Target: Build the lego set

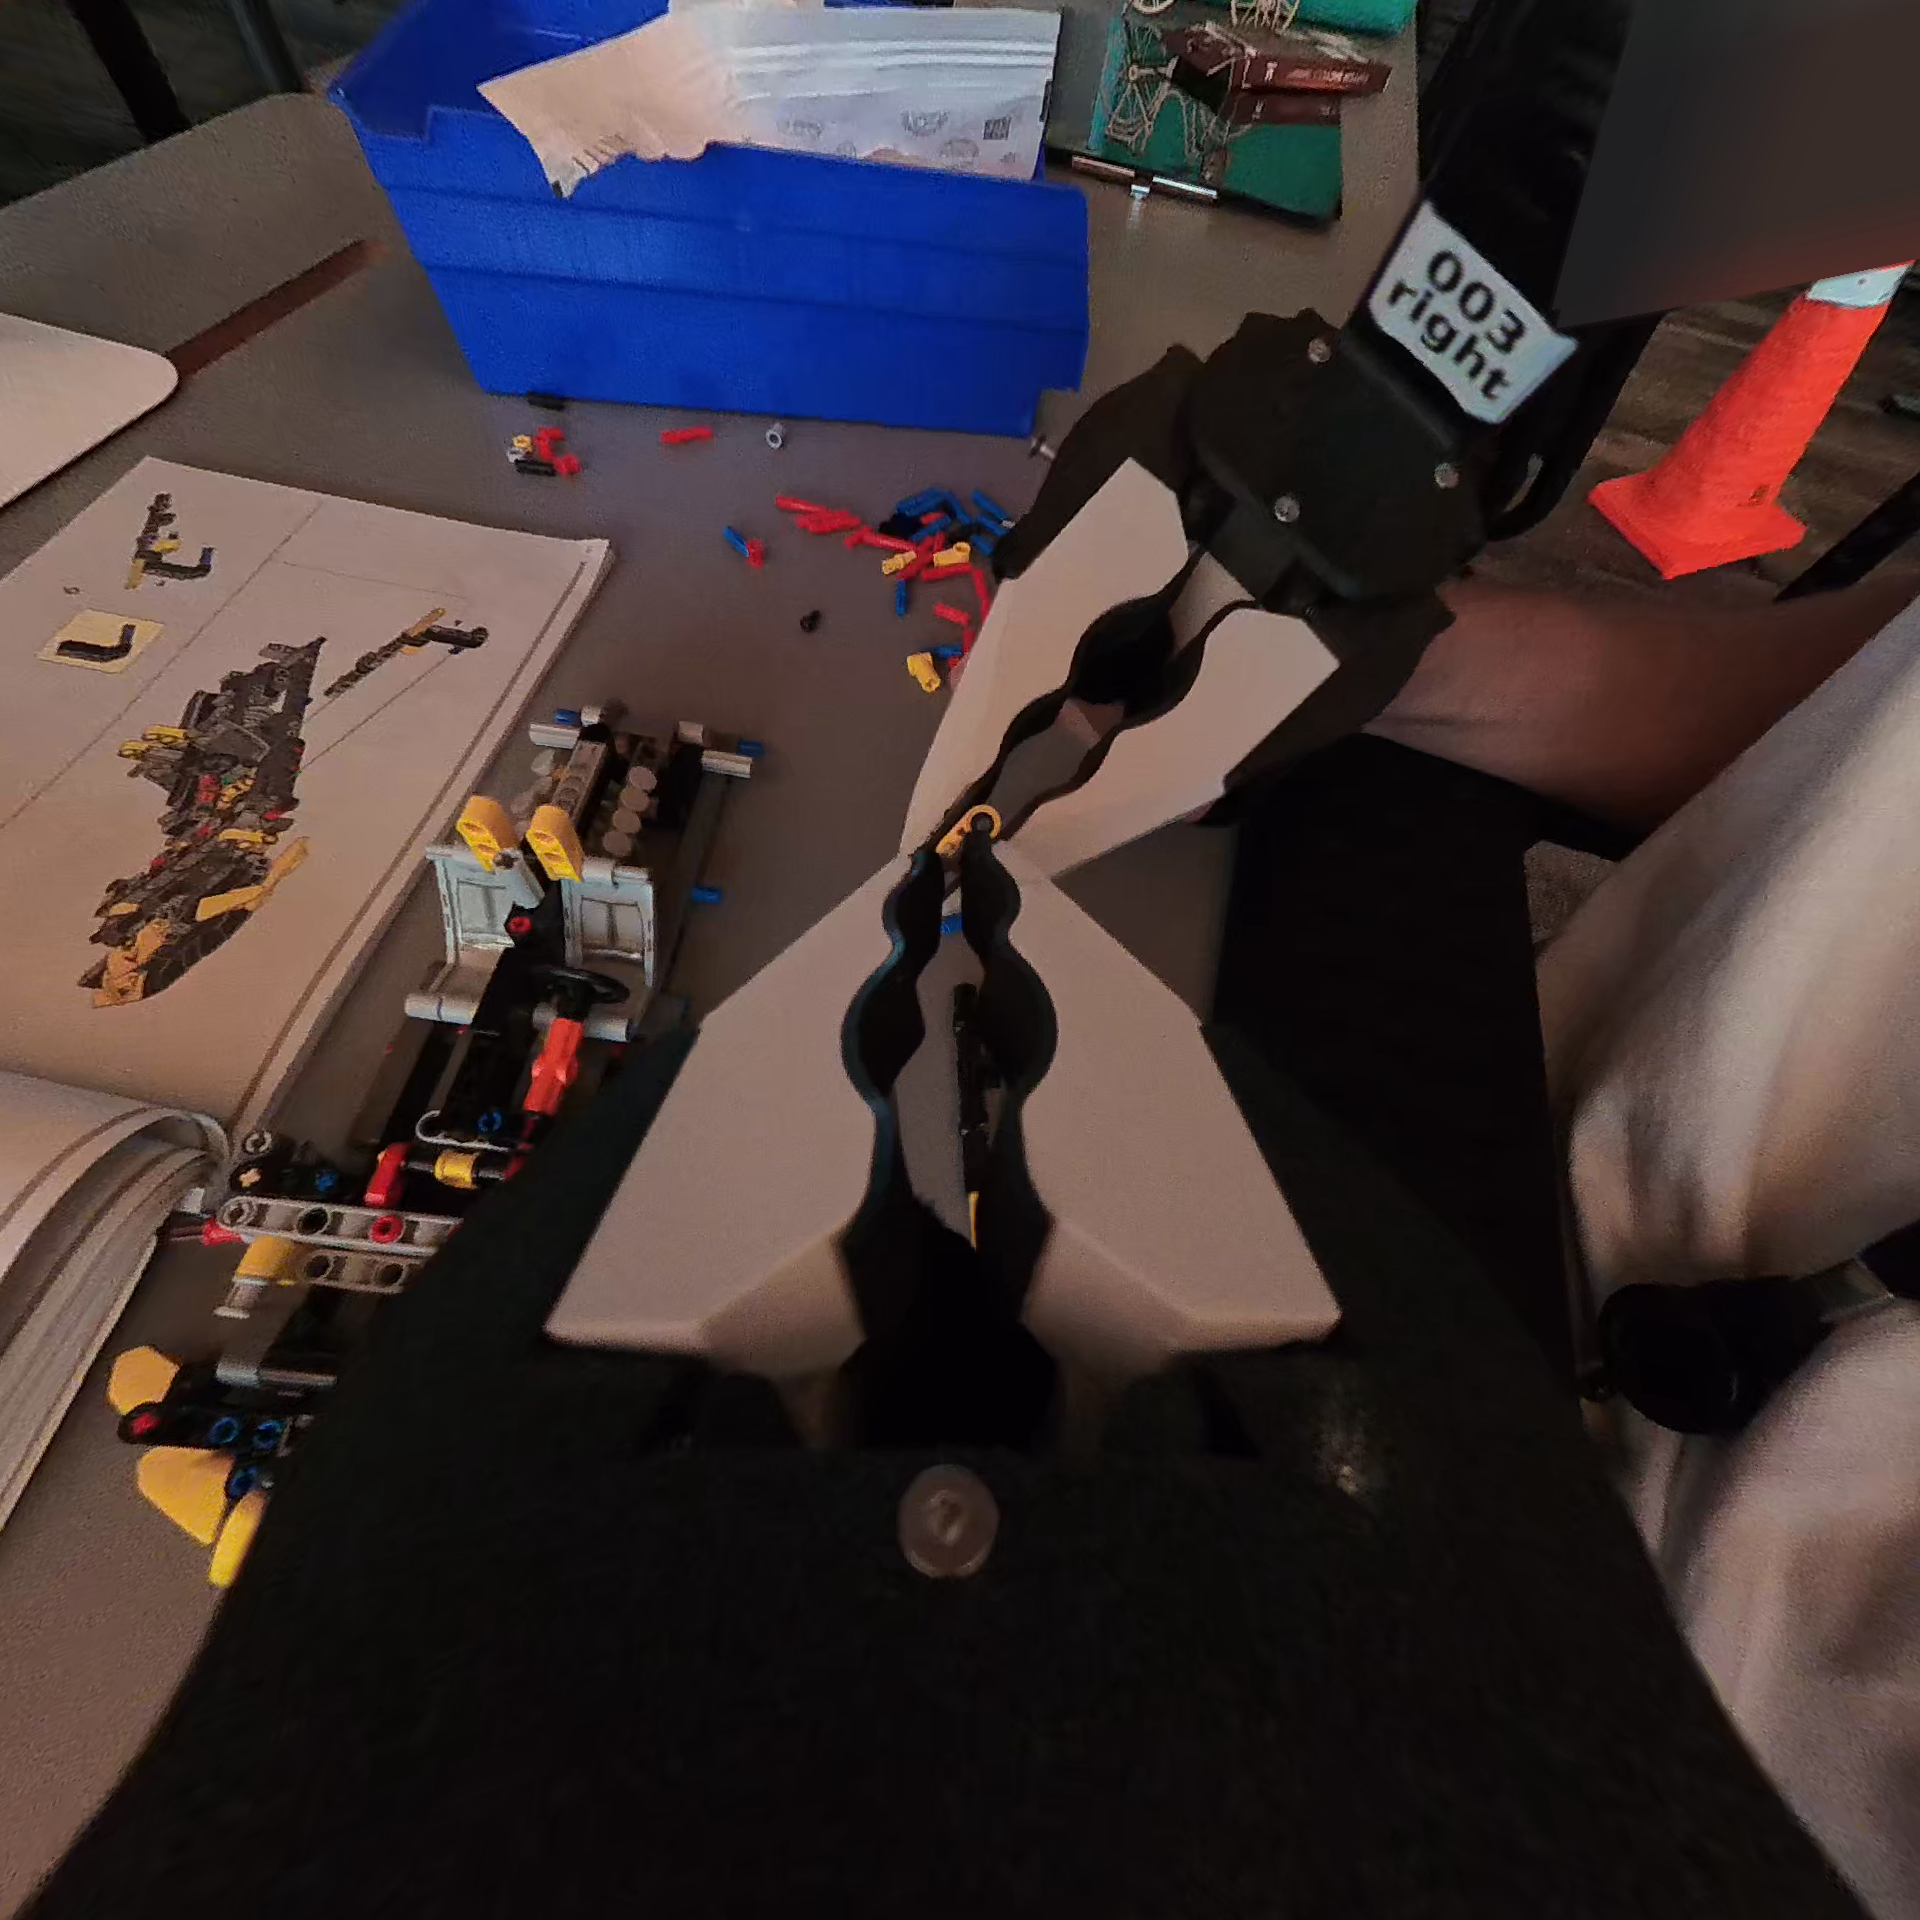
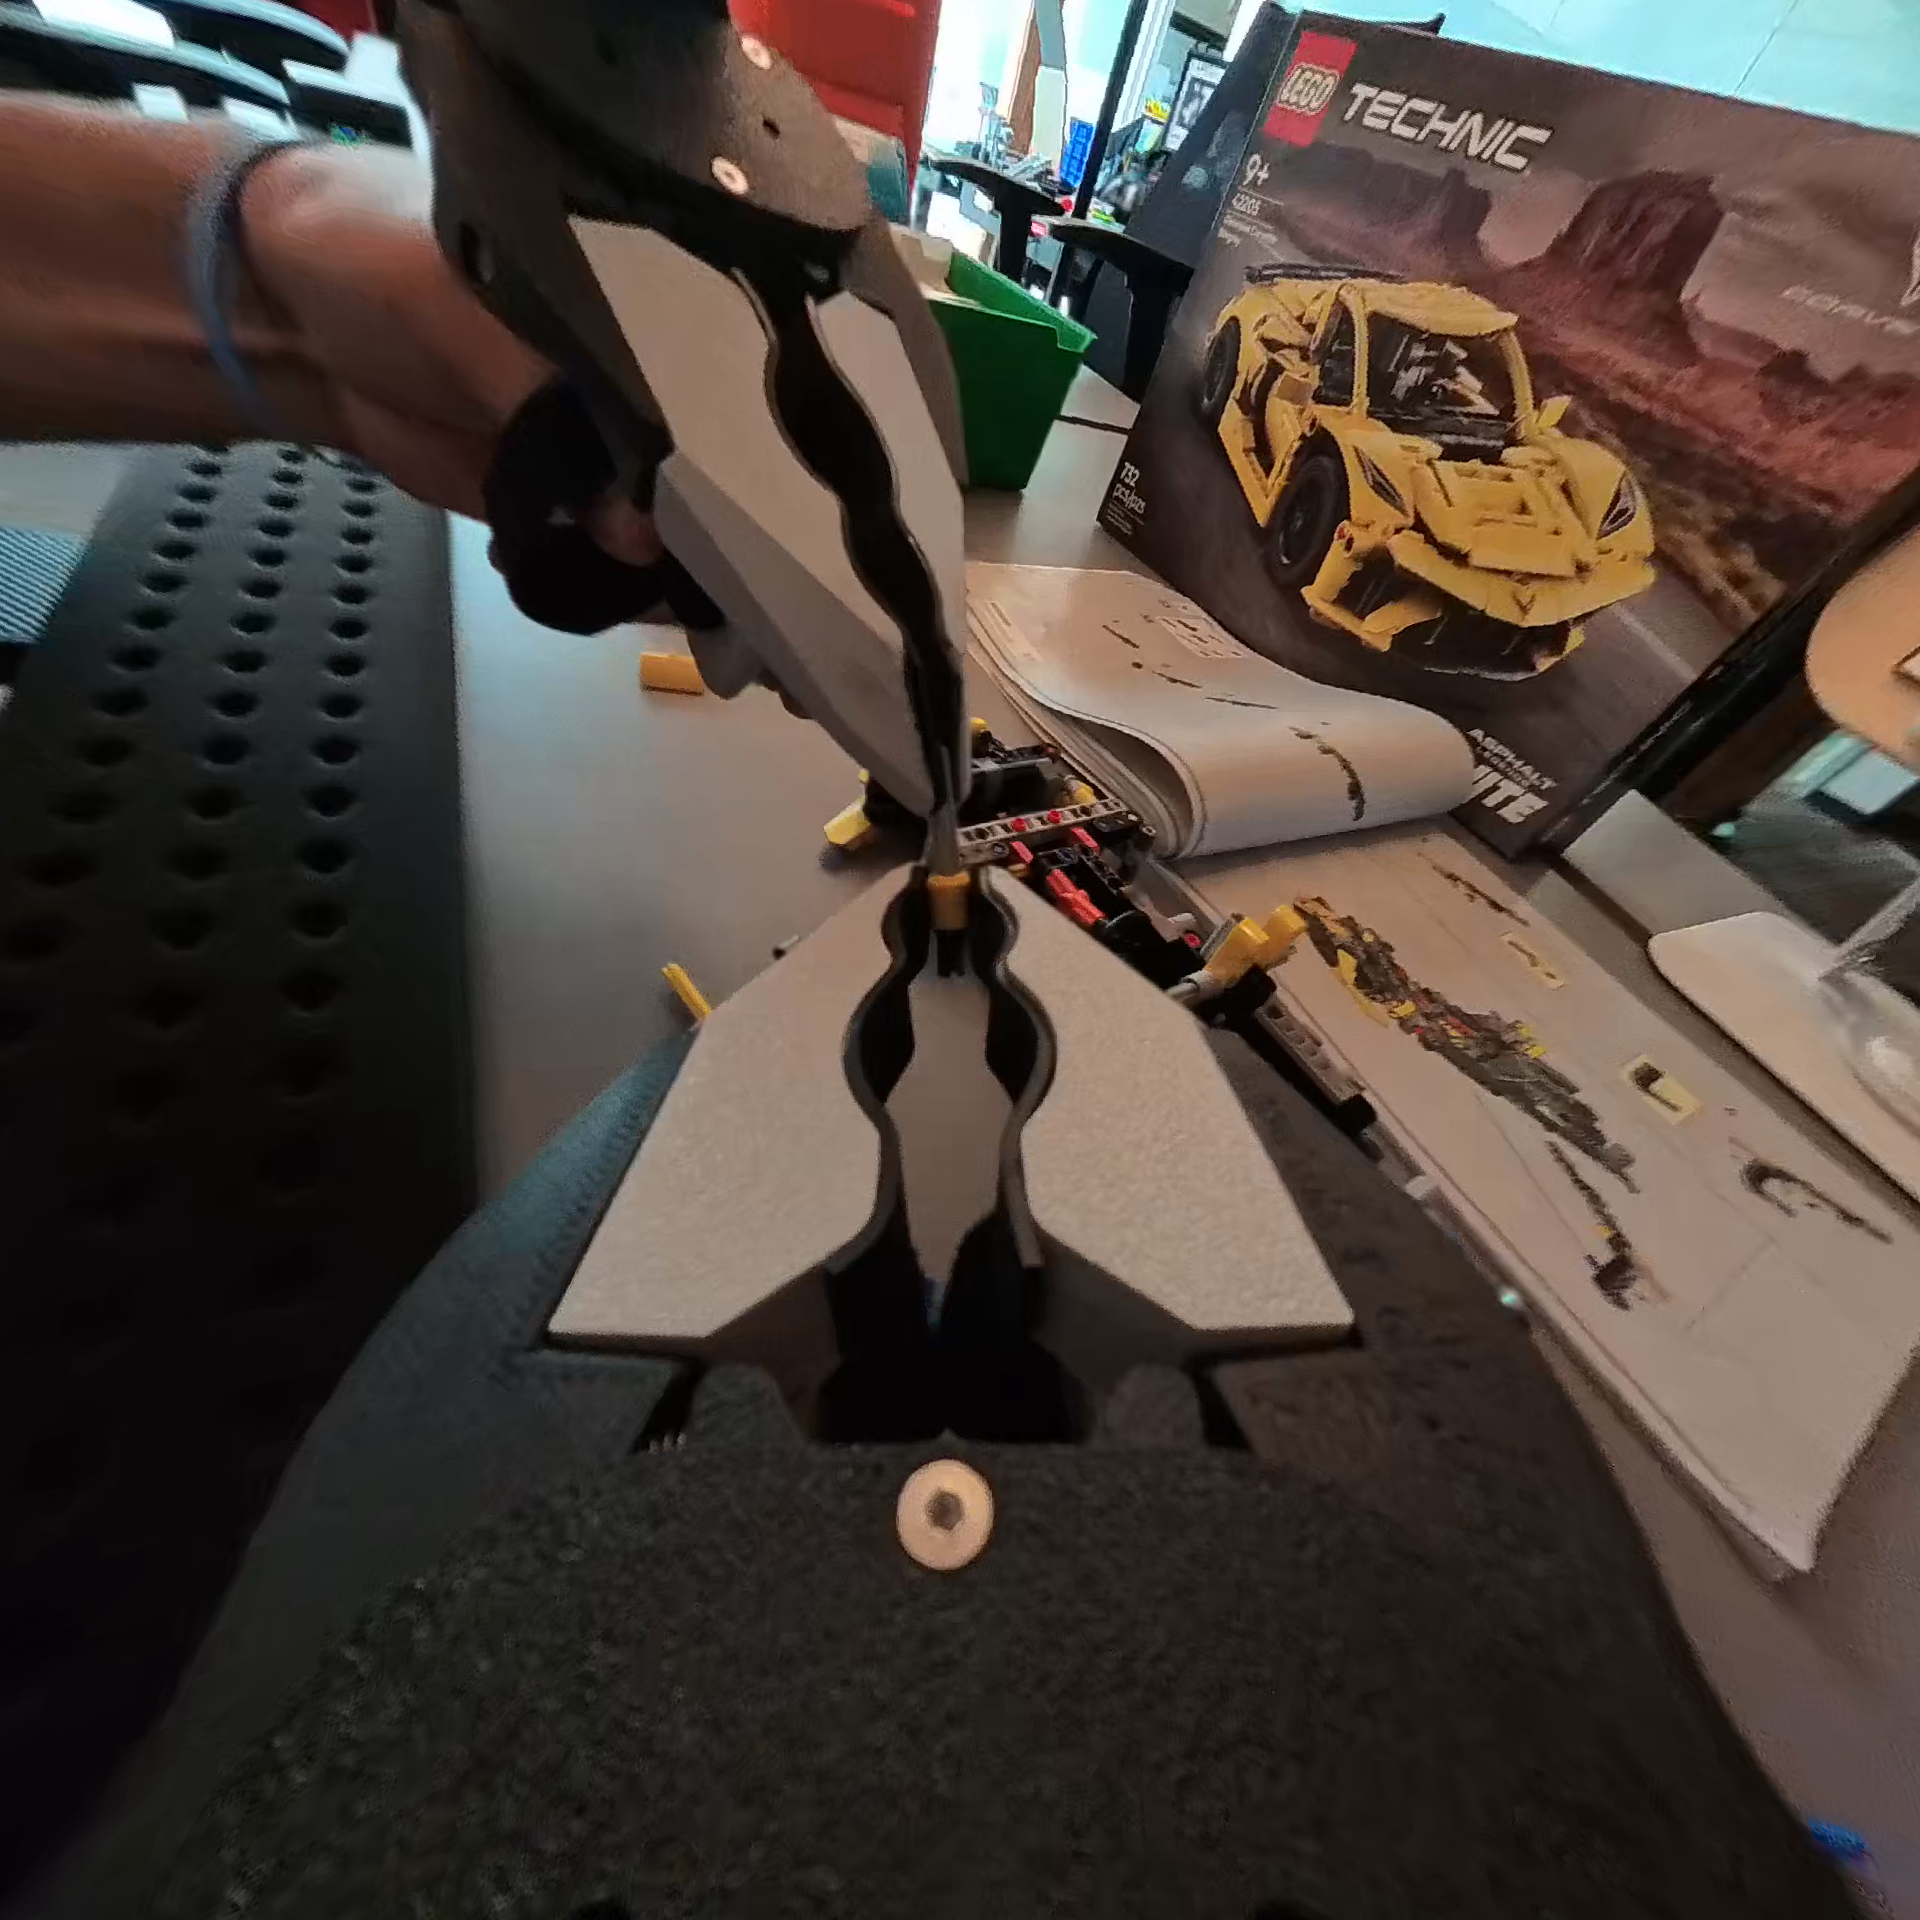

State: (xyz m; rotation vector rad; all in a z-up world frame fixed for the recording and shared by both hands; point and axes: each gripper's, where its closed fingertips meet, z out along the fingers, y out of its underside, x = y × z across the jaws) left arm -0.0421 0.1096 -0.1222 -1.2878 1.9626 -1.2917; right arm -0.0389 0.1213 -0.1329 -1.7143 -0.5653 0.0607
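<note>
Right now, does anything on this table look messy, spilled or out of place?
Yes. Small red, blue and yellow pins lie scattered loose on the table in front of the blue bin, not in it. A stray yellow piece sits alone near the instruction booklet. Nothing looks broken.

An orange traffic cone [image 1: 1737, 436] stands on the floor well right of the blue bin [image 1: 748, 270]; a green cutting mat [image 1: 1205, 135] lies just beyond that bin.
</note>
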